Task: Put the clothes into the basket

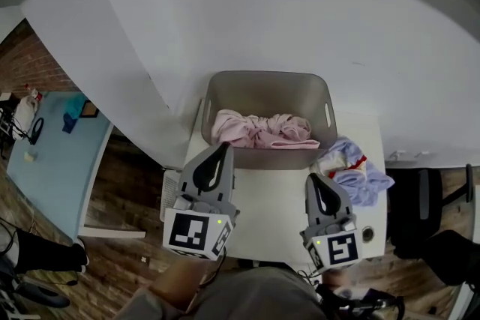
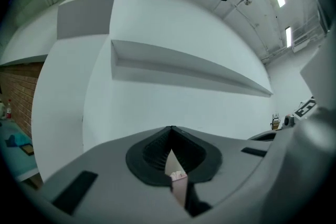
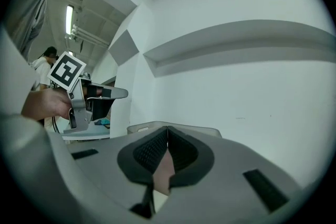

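Observation:
A grey basket (image 1: 264, 95) stands at the back of the white table (image 1: 274, 210), with pink clothes (image 1: 259, 130) heaped inside it. To the right of the basket a lilac garment bundled with white and red cloth (image 1: 354, 172) lies on the table. My left gripper (image 1: 223, 148) is shut and empty, its tip at the basket's front left rim; in the left gripper view the jaws (image 2: 171, 132) meet, and a sliver of pink cloth (image 2: 178, 174) shows below them. My right gripper (image 1: 314, 180) is shut and empty beside the lilac bundle. The right gripper view shows its closed jaws (image 3: 167, 132) and the basket rim (image 3: 202, 129).
A white wall rises just behind the basket. A light blue table (image 1: 46, 161) with small items stands at the left over a brick-pattern floor. A black chair (image 1: 418, 200) is at the right. The left gripper (image 3: 79, 97), held in a hand, shows in the right gripper view.

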